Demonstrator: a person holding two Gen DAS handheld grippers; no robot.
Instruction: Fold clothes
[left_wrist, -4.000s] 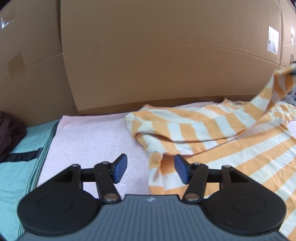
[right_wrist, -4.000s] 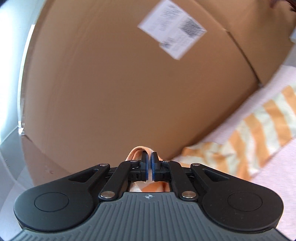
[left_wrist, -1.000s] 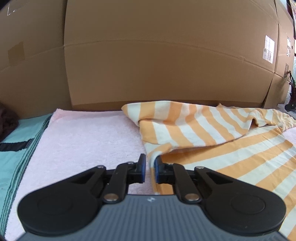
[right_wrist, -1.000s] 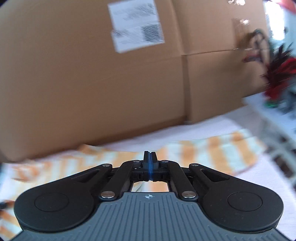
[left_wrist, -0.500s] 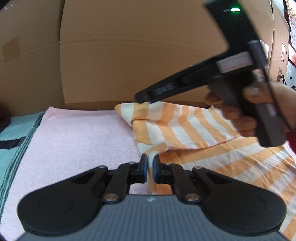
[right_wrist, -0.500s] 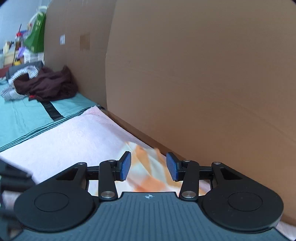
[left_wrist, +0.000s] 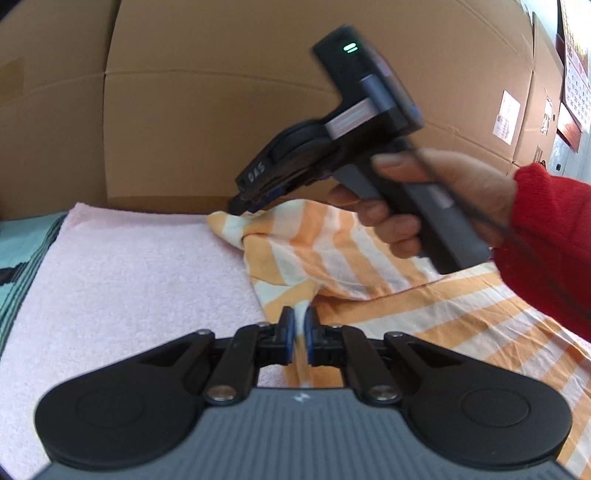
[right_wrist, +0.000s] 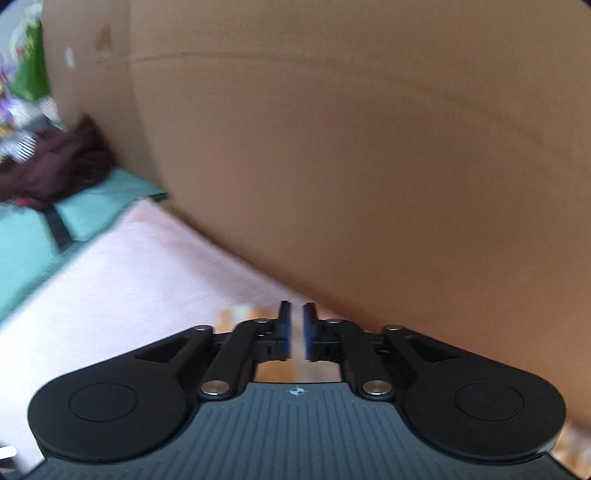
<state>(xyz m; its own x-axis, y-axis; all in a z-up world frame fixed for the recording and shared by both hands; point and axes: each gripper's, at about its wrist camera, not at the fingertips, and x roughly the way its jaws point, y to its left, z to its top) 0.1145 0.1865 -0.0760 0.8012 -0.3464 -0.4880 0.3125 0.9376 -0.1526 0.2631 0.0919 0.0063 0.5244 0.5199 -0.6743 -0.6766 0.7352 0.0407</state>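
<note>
Left gripper (left_wrist: 299, 334) pinches shirt (left_wrist: 332, 251) edge; right gripper (right_wrist: 295, 332), jaws closing, sits at its far corner, contact unclear.

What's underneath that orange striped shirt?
A pale pink towel shows beside the orange striped shirt and appears to run on beneath it, against the cardboard boxes. Whatever lies under the shirt's middle is covered, so I cannot tell.

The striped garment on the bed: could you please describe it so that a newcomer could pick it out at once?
Start at the cardboard wall; below it lies a pink towel. On the towel's right side lies the striped garment, the only orange-and-white cloth there.
</note>
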